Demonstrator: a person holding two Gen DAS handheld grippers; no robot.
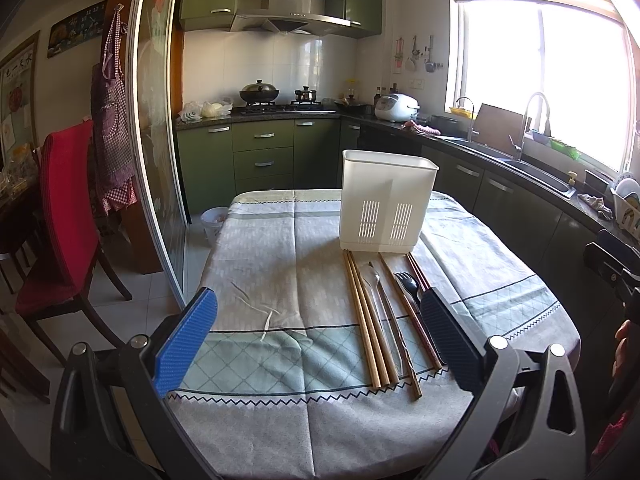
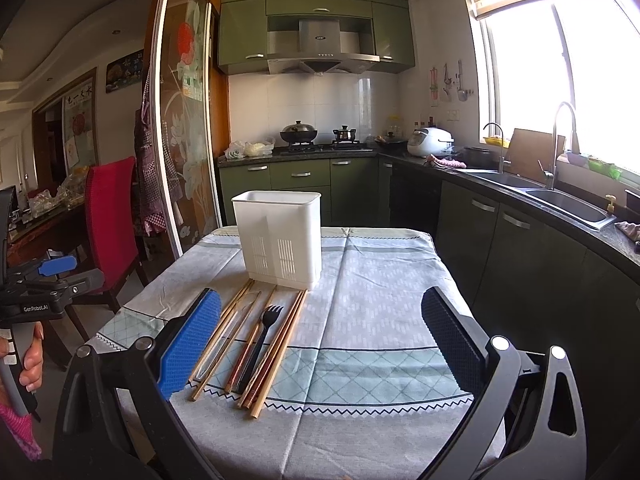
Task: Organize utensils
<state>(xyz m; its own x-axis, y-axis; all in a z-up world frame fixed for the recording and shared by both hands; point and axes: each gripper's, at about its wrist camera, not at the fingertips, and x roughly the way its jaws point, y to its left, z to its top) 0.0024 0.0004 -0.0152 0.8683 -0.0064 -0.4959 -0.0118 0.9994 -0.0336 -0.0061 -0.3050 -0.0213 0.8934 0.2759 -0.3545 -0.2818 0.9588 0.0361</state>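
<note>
Left wrist view: the left gripper [image 1: 320,344] is hovering over the near table edge, jaws spread wide, empty; chopsticks [image 1: 366,320] and a black fork [image 1: 408,284] are lying just near of the white utensil holder [image 1: 388,200].
Right wrist view: the right gripper [image 2: 320,344] is hanging wide-jawed, empty; only here a hand [image 2: 32,356] is gripping the other tool, showing "GenRobot.AI".

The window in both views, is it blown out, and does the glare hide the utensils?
Left wrist view: window overexposed, flare along the right edge; chopsticks stay clear. Right wrist view: window equally white; black fork sharp, straight lines bowed by fisheye.
</note>
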